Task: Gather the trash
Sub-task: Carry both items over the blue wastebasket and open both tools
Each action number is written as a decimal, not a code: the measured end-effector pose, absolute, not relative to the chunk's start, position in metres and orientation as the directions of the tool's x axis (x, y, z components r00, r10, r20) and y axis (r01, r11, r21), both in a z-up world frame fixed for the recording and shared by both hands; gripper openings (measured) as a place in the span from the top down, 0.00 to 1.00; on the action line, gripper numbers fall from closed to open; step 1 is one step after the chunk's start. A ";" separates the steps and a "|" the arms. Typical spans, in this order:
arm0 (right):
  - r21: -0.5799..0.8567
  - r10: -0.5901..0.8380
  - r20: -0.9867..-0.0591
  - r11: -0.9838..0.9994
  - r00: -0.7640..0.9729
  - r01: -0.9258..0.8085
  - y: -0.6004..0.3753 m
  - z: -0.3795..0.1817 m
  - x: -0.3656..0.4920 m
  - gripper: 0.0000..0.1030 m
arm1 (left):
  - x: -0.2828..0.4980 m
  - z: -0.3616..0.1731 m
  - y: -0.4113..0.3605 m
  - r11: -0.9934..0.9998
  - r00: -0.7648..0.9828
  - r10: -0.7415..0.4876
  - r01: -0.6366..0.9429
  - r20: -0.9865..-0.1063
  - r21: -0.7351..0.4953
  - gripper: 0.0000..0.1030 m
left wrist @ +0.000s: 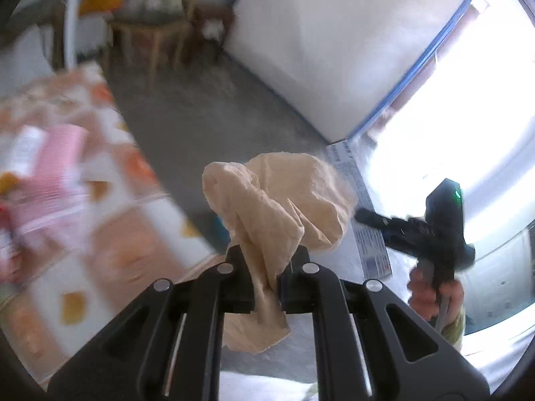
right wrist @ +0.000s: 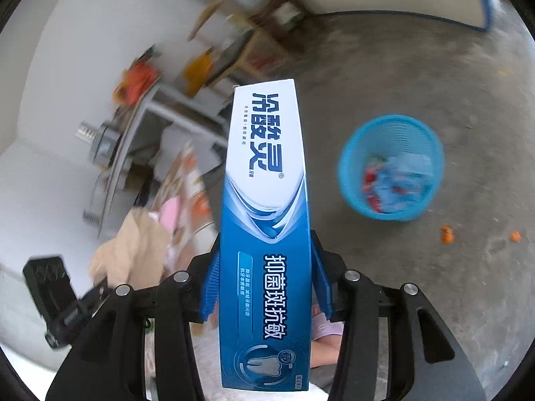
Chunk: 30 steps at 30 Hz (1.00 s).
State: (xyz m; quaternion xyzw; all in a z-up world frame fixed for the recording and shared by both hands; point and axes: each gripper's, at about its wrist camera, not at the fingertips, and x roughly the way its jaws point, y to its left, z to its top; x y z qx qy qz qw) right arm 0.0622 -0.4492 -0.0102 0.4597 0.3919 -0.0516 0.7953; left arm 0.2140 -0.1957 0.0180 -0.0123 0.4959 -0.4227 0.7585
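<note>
My left gripper (left wrist: 267, 260) is shut on a crumpled beige paper napkin (left wrist: 277, 200), which bulges above the fingers and hangs out below them. My right gripper (right wrist: 265, 267) is shut on a long blue and white toothpaste box (right wrist: 265, 200) that sticks up between its blue pads (right wrist: 209, 287). A blue mesh waste basket (right wrist: 391, 167) with wrappers in it stands on the grey floor, to the right of the box. In the left wrist view the right gripper's body (left wrist: 441, 227) shows at the right with the box's side (left wrist: 364, 220). The napkin (right wrist: 133, 247) also shows at the left of the right wrist view.
A table with an orange-patterned cloth (left wrist: 110, 234) lies at the left with a pink pack (left wrist: 57, 180) on it. A white mattress with a blue edge (left wrist: 334, 50) leans at the back. Wooden stools (left wrist: 150, 33) stand beyond. Orange scraps (right wrist: 446, 234) lie on the floor.
</note>
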 end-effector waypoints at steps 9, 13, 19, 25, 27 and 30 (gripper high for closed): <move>0.683 0.340 -0.718 0.510 0.607 0.523 -0.476 -0.075 0.071 0.55 | 0.266 -0.093 -0.343 0.627 -0.184 -0.555 0.549 -0.811 -0.553 0.91; 0.686 0.390 -0.726 0.476 0.567 0.550 -0.493 -0.112 0.094 0.55 | 0.283 -0.127 -0.378 0.633 -0.259 -0.540 0.502 -0.801 -0.589 0.91; 0.658 0.397 -0.753 0.447 0.525 0.607 -0.534 -0.165 0.137 0.54 | 0.317 -0.160 -0.424 0.663 -0.270 -0.536 0.452 -0.800 -0.597 0.65; 0.492 0.294 -0.871 0.479 0.395 0.727 -0.574 -0.245 0.167 0.30 | 0.327 -0.167 -0.429 0.741 -0.190 -0.482 0.433 -0.855 -0.513 0.33; 0.431 0.256 -0.901 0.451 0.349 0.782 -0.579 -0.262 0.156 0.30 | 0.319 -0.157 -0.417 0.712 -0.195 -0.519 0.441 -0.832 -0.547 0.33; 0.480 0.252 -0.877 0.392 0.410 0.785 -0.579 -0.262 0.132 0.30 | 0.308 -0.134 -0.399 0.685 -0.160 -0.543 0.483 -0.824 -0.545 0.33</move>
